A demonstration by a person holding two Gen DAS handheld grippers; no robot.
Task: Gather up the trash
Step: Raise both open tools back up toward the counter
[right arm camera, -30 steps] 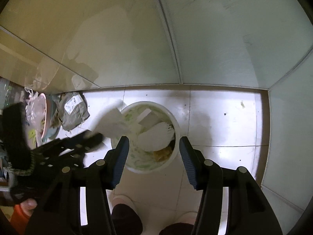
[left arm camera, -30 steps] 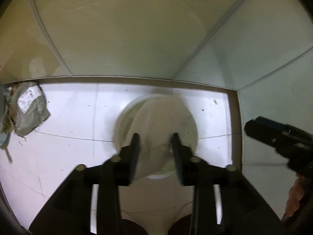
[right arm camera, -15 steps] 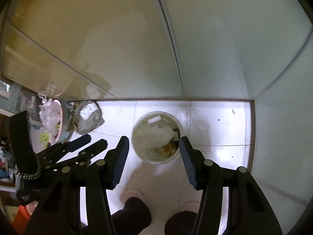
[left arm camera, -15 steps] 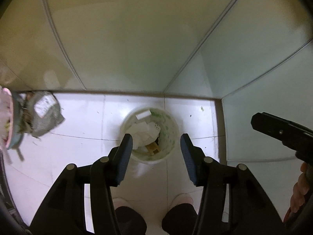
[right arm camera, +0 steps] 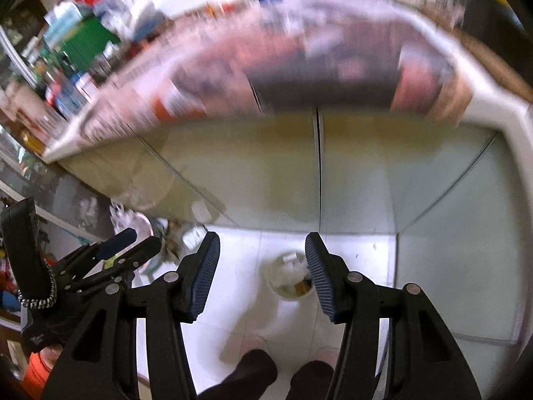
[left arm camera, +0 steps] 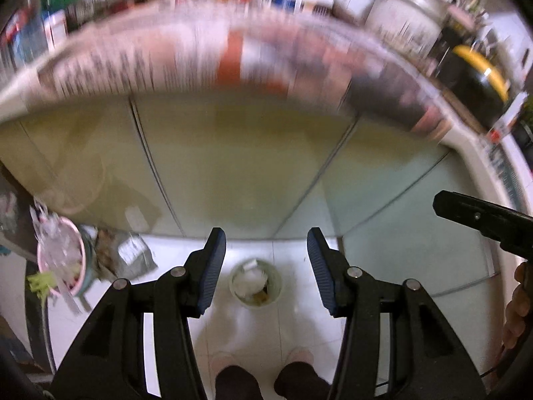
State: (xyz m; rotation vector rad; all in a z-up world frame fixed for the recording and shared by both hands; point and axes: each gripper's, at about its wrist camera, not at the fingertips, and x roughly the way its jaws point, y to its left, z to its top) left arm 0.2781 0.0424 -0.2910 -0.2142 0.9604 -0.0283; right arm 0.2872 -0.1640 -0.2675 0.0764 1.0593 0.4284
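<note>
Both grippers hang high above the bin (left arm camera: 256, 282), jaws wide and empty. Left gripper (left arm camera: 263, 266), right gripper (right arm camera: 263, 273); white paper fills the bin on the floor (left arm camera: 293, 326).

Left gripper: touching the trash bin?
Apart. Left wrist view: left gripper is open and empty, and the trash bin sits small on the floor far below.
</note>
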